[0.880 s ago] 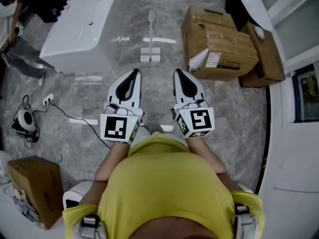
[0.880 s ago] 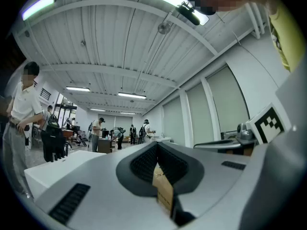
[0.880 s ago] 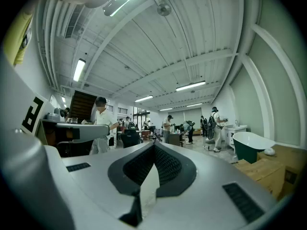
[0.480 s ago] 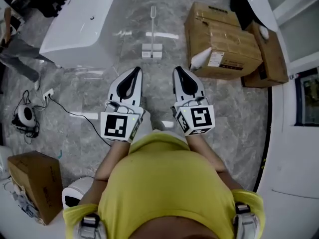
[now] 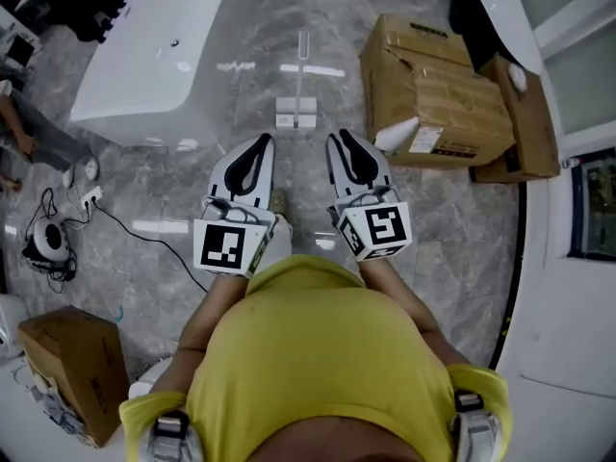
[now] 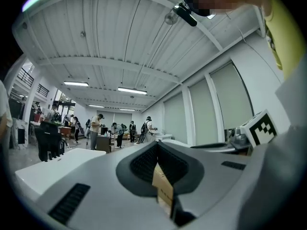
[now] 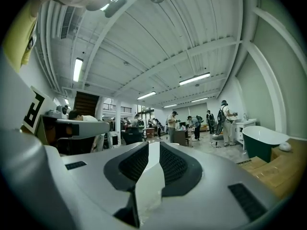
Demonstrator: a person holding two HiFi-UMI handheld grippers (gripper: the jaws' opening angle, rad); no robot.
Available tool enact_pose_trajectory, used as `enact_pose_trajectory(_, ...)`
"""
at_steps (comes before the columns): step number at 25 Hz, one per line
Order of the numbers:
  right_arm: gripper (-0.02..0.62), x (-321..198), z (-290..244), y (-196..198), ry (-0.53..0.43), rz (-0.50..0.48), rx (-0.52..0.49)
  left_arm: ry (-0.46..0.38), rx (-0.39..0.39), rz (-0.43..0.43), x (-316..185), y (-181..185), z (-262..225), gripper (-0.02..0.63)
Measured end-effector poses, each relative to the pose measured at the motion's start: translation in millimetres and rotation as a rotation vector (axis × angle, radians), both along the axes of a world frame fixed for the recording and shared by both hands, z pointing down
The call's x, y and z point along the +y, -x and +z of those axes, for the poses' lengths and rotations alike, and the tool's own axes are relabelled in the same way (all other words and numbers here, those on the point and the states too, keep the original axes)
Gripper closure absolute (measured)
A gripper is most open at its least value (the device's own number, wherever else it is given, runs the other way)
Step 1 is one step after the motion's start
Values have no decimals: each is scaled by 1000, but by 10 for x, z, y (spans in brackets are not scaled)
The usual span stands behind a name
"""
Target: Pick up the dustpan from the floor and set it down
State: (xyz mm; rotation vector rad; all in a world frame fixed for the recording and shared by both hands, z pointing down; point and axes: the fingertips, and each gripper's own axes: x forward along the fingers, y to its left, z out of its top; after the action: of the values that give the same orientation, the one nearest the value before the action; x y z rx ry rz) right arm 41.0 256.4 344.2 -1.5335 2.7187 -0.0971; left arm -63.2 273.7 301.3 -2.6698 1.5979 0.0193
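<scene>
The dustpan [image 5: 295, 114] is a pale pan standing on the grey marble floor with its thin handle [image 5: 304, 46] upright, a short way ahead of me in the head view. My left gripper [image 5: 262, 140] and right gripper [image 5: 337, 136] are held side by side at waist height, pointing level over the floor short of the pan. Neither touches it. In the left gripper view the left gripper [image 6: 162, 176] shows a narrow slit between its jaws with nothing in it. The right gripper [image 7: 151, 171] shows the same. The dustpan is not in either gripper view.
A white bathtub [image 5: 159, 51] stands at the left of the dustpan and stacked cardboard boxes [image 5: 438, 85] at its right. A cable and small device [image 5: 43, 239] lie on the floor at the left, with another box [image 5: 77, 364] nearer me. A person's legs [image 5: 24, 133] are at the left edge.
The floor, dustpan and boxes have slid slightly down the head view. The right gripper has angled a little to the left. Both grippers remain empty.
</scene>
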Motion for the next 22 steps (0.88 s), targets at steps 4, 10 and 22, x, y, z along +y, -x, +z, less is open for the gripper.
enact_pose_trajectory(4, 509, -537, -20, 164, 3, 9, 10, -7, 13, 16, -506, 186, -9, 604)
enact_pose_trajectory(10, 508, -1173, -2, 299, 19, 50, 22, 14, 8, 40, -1170, 364, -7, 604)
enact_pose_trajectory(22, 506, -1931, 202, 397, 72, 114, 16, 54, 23, 138, -2001, 433, 162, 604)
